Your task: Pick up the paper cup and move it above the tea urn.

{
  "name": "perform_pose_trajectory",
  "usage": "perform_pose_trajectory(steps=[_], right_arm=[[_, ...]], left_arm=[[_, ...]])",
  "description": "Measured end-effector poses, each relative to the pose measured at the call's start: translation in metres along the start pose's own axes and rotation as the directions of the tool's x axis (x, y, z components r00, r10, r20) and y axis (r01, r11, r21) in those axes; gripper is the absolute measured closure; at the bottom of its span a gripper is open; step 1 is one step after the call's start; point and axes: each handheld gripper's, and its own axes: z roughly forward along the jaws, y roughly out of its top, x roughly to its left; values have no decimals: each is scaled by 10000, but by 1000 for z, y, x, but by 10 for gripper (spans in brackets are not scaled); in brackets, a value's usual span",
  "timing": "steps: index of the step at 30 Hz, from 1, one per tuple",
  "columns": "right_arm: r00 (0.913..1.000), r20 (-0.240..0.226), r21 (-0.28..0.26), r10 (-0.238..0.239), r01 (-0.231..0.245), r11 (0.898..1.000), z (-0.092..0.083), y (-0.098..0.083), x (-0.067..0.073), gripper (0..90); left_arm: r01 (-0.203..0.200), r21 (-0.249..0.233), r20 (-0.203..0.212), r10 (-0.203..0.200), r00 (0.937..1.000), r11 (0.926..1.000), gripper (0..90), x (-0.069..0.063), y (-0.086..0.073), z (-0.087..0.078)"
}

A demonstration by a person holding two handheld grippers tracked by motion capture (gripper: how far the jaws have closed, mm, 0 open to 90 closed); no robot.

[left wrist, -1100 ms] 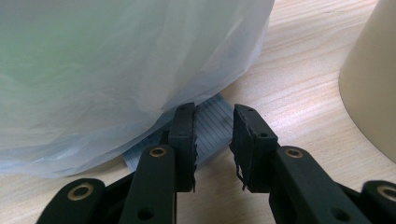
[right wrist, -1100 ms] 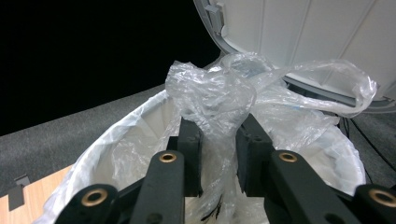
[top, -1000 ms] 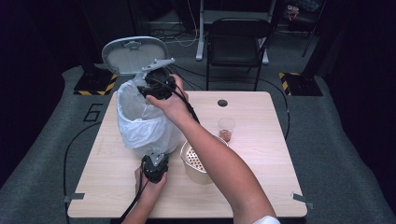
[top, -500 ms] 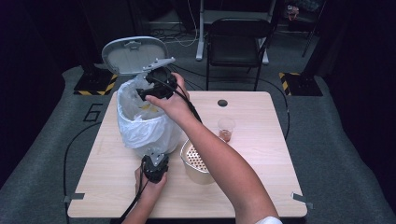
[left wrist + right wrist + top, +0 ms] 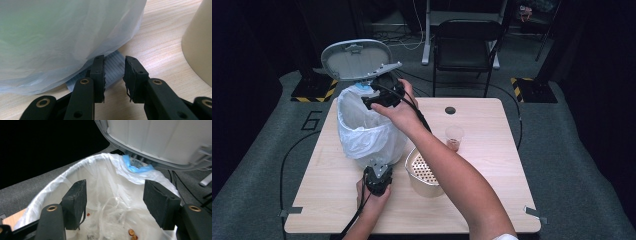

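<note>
From the high view, a white bin [image 5: 362, 127] lined with a plastic bag [image 5: 372, 142] stands on the left half of the wooden table [image 5: 492, 200], its grey lid [image 5: 354, 59] tipped up and back. The right gripper [image 5: 371, 102] hangs over the bin's open mouth, while the left gripper [image 5: 379, 172] rests low at the bin's near foot, just beside a perforated metal bowl [image 5: 422, 172]; a small clear cup [image 5: 454, 136] stands apart, further right. In the left gripper view, the jaws stand narrow with a small gap at the base of the bin — the draped bag sits right ahead of them, and a ribbed grey pedal [image 5: 112, 66] shows between and beyond the tips; whether the pads press it I cannot tell. In the right gripper view, the jaws, which have just been opening, stand wide with nothing between them — below lies the bag's crumpled inside with a few brown bits [image 5: 132, 233] at the bottom.
</note>
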Motion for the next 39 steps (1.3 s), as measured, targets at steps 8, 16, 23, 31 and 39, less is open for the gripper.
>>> perform_pose_trajectory(steps=[8,16,23,31,39], right_arm=[[9985,534,-106,130,-124,9999,-28,-16,-27,342],[9942,989,-209,420,-401,9990,-54,-39,-53,334],[9919,1214,-149,369,-354,9993,-64,-64,-73,376],[9920,1079,-124,649,-639,9979,-70,-96,-85,499],[9936,617,157,946,-957,9953,-68,-134,-86,560]], left_arm=[[-110,13,-77,111,9999,9999,699,0,0,0],[24,-39,-6,-24,10000,10000,699,0,0,0],[-109,-106,-143,107,9998,9999,699,0,0,0],[102,-157,-92,-104,9999,9998,699,-1,-1,1],[-83,-79,-106,82,9999,9999,699,0,-1,0]])
